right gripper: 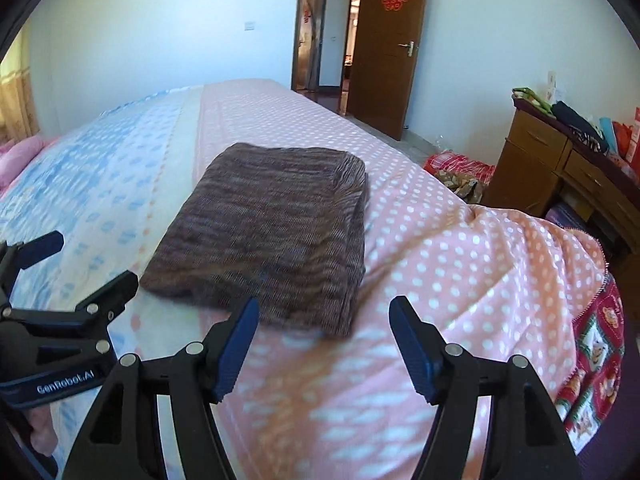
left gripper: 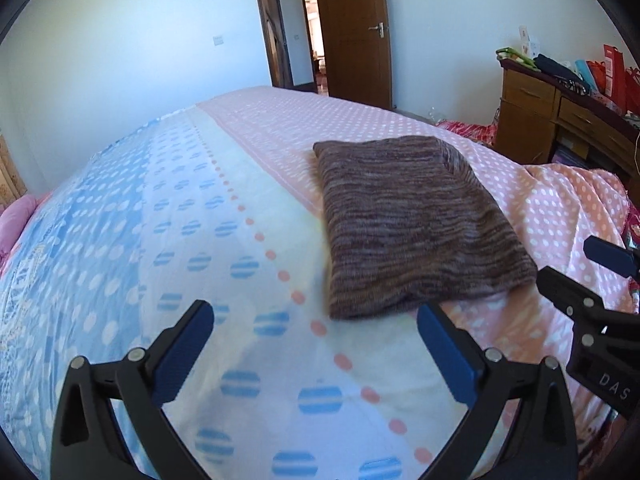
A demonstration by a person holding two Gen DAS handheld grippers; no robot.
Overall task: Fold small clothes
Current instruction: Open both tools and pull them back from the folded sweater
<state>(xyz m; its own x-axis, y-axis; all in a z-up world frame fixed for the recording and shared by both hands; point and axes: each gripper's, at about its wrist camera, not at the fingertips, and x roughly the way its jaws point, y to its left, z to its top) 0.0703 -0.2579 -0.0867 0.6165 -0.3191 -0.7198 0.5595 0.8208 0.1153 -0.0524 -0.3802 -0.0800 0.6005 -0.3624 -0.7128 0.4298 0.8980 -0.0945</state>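
Brown knit garment [right gripper: 272, 240] folded into a compact rectangle, flat on the bed [right gripper: 460, 248] over the pink dotted strip, near edge just beyond both tools. Looks like fold done; next probably a final smoothing or reach for another piece. Left hand-held gripper [left gripper: 316, 344] and right hand-held gripper [right gripper: 324, 344] both spread wide, empty, touching nothing.

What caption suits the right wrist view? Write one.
Right gripper open and empty before folded brown knit on polka-dot bed.
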